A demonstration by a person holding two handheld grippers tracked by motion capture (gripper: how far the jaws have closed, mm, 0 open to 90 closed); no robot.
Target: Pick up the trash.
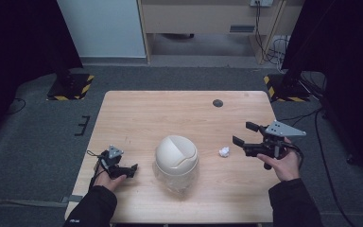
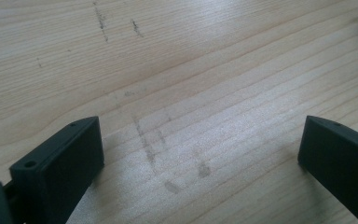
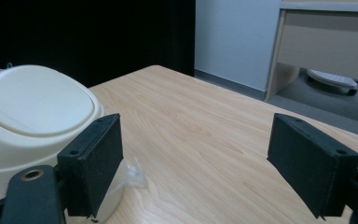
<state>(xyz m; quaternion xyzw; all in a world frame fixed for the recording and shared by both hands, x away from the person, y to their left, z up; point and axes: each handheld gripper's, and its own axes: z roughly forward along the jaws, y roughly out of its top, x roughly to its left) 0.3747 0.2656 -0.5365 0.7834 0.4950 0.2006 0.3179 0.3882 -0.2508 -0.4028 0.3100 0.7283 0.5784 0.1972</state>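
Cream-lidded bin (image 1: pixel 176 161) stands near the middle of the wooden table (image 1: pixel 146 118), toward the person's edge; its domed swing lid sits on a clear lower body. Crumpled white paper ball (image 1: pixel 224 152) lies on the table just right of the bin, apart from it. Right gripper (image 1: pixel 242 134), held in the right hand (image 1: pixel 283 163), hovers beside the paper ball with its jaws spread wide and nothing between them; the right gripper view shows the bin (image 3: pixel 32 121) behind the near jaw and bare tabletop between the pads. Left gripper (image 1: pixel 131 169), held in the left hand (image 1: pixel 105 178), rests low at the table left of the bin, jaws likewise parted and empty over scuffed wood (image 2: pixel 168 154). Small dark round mark (image 1: pixel 218 103) sits near the table's far edge.
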